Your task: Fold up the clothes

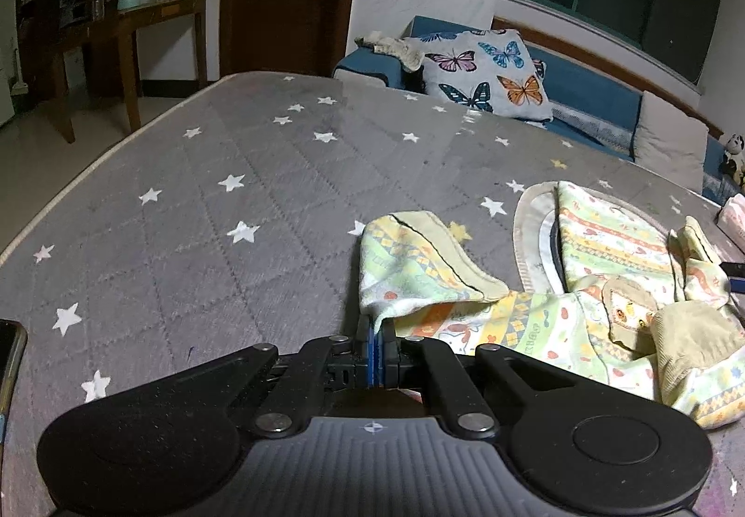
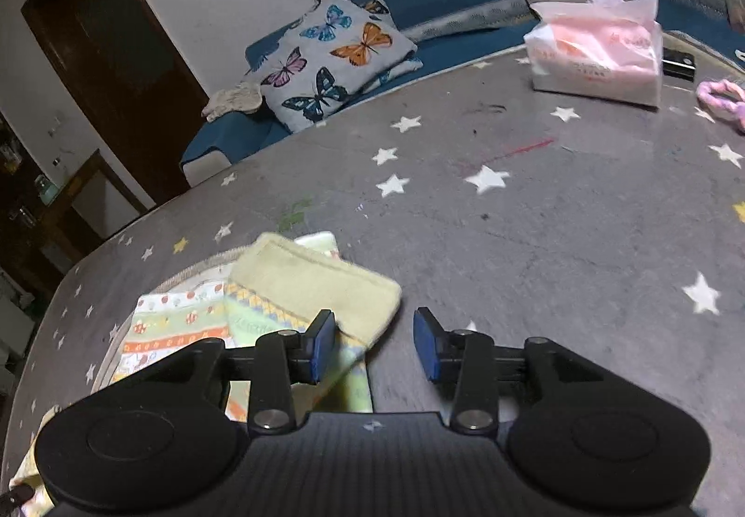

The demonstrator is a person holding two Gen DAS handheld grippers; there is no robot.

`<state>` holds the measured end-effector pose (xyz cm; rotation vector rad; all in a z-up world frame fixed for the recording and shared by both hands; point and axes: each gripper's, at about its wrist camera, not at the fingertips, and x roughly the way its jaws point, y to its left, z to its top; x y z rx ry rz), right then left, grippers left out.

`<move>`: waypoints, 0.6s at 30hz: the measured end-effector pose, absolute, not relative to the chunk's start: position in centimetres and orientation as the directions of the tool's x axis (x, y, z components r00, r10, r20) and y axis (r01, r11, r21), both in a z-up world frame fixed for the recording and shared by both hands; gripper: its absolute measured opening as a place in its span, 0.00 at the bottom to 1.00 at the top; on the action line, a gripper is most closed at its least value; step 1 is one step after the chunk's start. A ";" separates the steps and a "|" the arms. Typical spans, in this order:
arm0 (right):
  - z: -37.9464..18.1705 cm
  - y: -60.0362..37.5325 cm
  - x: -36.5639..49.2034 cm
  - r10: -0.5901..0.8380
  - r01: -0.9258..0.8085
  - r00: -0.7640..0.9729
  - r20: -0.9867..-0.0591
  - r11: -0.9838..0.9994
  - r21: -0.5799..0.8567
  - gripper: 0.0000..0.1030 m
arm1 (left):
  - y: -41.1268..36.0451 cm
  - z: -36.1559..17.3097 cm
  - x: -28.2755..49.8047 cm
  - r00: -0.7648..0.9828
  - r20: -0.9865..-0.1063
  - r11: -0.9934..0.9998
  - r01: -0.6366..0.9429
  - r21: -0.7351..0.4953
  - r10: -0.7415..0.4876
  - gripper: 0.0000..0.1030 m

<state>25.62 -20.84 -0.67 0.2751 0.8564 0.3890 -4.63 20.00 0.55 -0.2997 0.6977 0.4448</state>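
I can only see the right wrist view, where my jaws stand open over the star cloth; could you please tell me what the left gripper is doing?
Observer: The left gripper is shut on a corner of the patterned garment, jaws pinched together.
Operator: Thank you. Is the rest of the garment laid flat?
Observer: No; to the right of that pinch it lies bunched, with a tan cuff folded on top.
Operator: Is anything near the left gripper's other side?
Observer: Yes, a phone lies at the left edge of its view, on the grey star cloth.
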 end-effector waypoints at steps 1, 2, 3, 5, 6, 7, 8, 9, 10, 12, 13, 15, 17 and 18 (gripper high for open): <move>-0.8 -20.6 25.8 0.442 -0.225 0.590 -0.675 0.894 0.388 0.35 | 20.0 0.5 -4.5 0.676 -0.677 0.865 -0.489 -0.114 0.293 0.02; -0.9 -20.3 26.0 0.448 -0.231 0.586 -0.675 0.891 0.391 0.31 | 20.1 0.4 -4.4 0.673 -0.678 0.865 -0.490 -0.109 0.295 0.02; -0.9 -20.0 26.1 0.454 -0.236 0.581 -0.675 0.888 0.394 0.20 | 20.1 0.3 -4.3 0.670 -0.681 0.865 -0.491 -0.106 0.297 0.02; -0.9 -19.7 25.9 0.452 -0.235 0.588 -0.671 0.889 0.392 0.11 | 20.2 0.1 -4.1 0.664 -0.686 0.863 -0.495 -0.104 0.298 0.02; -0.6 -19.9 25.6 0.443 -0.236 0.604 -0.662 0.893 0.382 0.08 | 20.2 0.1 -4.1 0.663 -0.687 0.862 -0.496 -0.104 0.299 0.02; -0.3 -20.0 25.3 0.434 -0.237 0.621 -0.653 0.898 0.372 0.07 | 20.2 0.1 -4.2 0.664 -0.686 0.862 -0.496 -0.106 0.298 0.02; 0.0 -20.2 25.0 0.425 -0.237 0.637 -0.643 0.902 0.361 0.06 | 20.2 0.1 -4.3 0.666 -0.685 0.862 -0.496 -0.108 0.297 0.02; 0.7 -20.5 24.5 0.416 -0.241 0.654 -0.632 0.906 0.348 0.06 | 20.2 0.1 -4.4 0.667 -0.684 0.862 -0.495 -0.110 0.296 0.02; 1.4 -20.9 24.0 0.408 -0.244 0.670 -0.621 0.910 0.335 0.06 | 20.2 0.2 -4.5 0.668 -0.683 0.862 -0.495 -0.111 0.296 0.02; 3.1 -21.9 22.8 0.392 -0.254 0.705 -0.591 0.918 0.306 0.06 | 20.1 0.2 -4.7 0.671 -0.681 0.862 -0.494 -0.115 0.294 0.02; 3.9 -22.6 22.2 0.382 -0.254 0.721 -0.579 0.922 0.292 0.06 | 20.1 0.2 -4.8 0.672 -0.680 0.862 -0.494 -0.117 0.294 0.02; 5.3 -24.3 20.8 0.355 -0.243 0.748 -0.561 0.933 0.266 0.06 | 20.1 0.2 -5.1 0.675 -0.678 0.861 -0.494 -0.120 0.292 0.02; 6.2 -26.0 19.5 0.319 -0.218 0.770 -0.553 0.946 0.241 0.06 | 20.1 0.3 -5.3 0.677 -0.676 0.861 -0.493 -0.124 0.291 0.02; 6.6 -27.0 18.6 0.296 -0.201 0.781 -0.550 0.953 0.227 0.06 | 20.1 0.3 -5.4 0.679 -0.675 0.861 -0.493 -0.126 0.290 0.02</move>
